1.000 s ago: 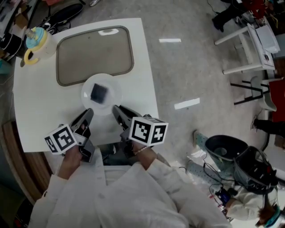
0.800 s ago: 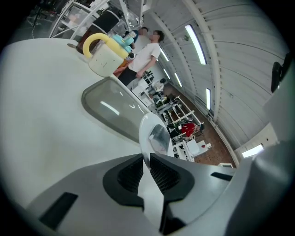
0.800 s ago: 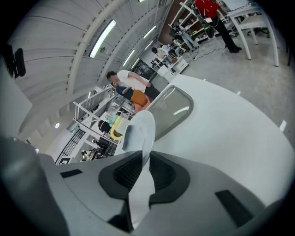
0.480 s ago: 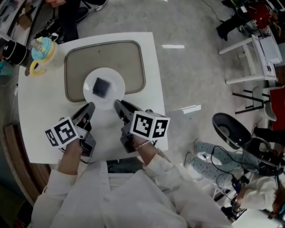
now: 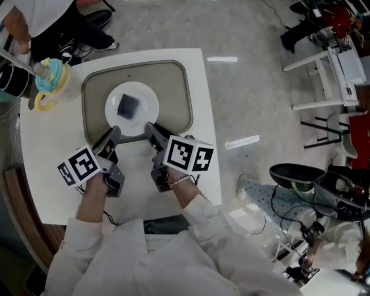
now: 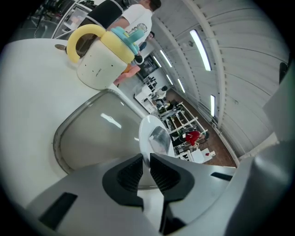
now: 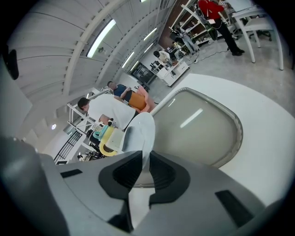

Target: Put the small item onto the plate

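Note:
A white plate [image 5: 132,108] carries a small dark square item [image 5: 128,105] and sits over the near half of the beige tray [image 5: 173,87]. My left gripper [image 5: 114,134] is shut on the plate's near-left rim, and my right gripper [image 5: 149,127] is shut on its near-right rim. The left gripper view shows the plate [image 6: 148,131] edge-on between the pads [image 6: 131,173], with the item [image 6: 160,138] on it. From the right gripper view the plate [image 7: 143,131] rises out of the jaws, and the item [image 7: 131,136] shows on its left face.
A cream cup with a yellow handle and blue lid [image 5: 47,81] stands on the white table [image 5: 52,173] left of the tray. A person [image 5: 34,17] stands beyond the far left corner. White chairs [image 5: 324,63] and dark gear [image 5: 312,185] are on the floor at right.
Both grippers have carried the plate with the item away from me, from the tray's near edge to further inside the tray. Both grips stay the same.

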Motion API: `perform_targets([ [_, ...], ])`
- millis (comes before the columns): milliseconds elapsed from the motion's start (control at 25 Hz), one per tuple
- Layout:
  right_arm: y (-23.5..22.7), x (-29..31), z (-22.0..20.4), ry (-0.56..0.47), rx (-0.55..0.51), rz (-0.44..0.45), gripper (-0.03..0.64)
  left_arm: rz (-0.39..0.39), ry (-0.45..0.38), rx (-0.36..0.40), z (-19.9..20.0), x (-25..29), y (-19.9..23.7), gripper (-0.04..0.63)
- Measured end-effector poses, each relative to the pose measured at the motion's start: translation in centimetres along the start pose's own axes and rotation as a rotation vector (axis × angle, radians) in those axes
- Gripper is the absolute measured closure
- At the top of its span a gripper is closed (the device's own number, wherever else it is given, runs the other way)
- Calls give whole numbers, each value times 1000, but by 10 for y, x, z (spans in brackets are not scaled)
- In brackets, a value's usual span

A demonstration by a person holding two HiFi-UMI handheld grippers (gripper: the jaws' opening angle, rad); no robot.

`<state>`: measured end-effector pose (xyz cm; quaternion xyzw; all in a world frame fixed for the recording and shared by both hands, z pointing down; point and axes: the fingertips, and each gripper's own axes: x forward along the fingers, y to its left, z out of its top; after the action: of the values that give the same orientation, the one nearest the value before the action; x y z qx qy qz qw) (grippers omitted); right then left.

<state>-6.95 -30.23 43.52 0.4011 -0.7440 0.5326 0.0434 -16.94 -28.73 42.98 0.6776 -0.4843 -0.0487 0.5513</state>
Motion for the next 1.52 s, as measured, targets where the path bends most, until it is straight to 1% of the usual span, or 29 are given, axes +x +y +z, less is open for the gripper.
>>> perform_targets([
  [160, -1, -6, 5, 8, 32, -5, 561, 14, -2, -15, -2, 1, -9, 549],
  [360, 0, -15, 1, 25, 52, -15, 561, 34, -15, -67, -13, -7, -12, 549],
  [560, 4, -16, -15, 36, 50, -27, 561, 42, -18, -72, -20, -21, -3, 549],
  [680, 10, -17, -24, 39, 58, -31, 561, 33, -24, -85, -21, -31, -1, 549],
  [880, 15, -16, -26, 53, 62, -45, 560, 34, -41, -106, -18, -35, -2, 548],
  [1000, 11, -19, -8, 30, 65, -76, 560, 35, -43, -102, -12, -26, -14, 549],
  [1080, 8, -22, 0, 19, 55, -107, 558, 31, -45, -113, -11, -22, -22, 549],
  [1160, 6, -24, 2, 15, 41, -134, 557, 27, -44, -121, -12, -21, -24, 549],
  [1320, 5, -27, 2, 10, 25, -156, 557, 19, -32, -146, -16, -22, -25, 548],
  [1400, 2, -27, 3, 9, 16, -177, 558, 31, -18, -157, -19, -23, -23, 547],
  [1520, -2, -27, 6, 11, 0, -214, 558, 48, 0, -154, -20, -22, -21, 541],
])
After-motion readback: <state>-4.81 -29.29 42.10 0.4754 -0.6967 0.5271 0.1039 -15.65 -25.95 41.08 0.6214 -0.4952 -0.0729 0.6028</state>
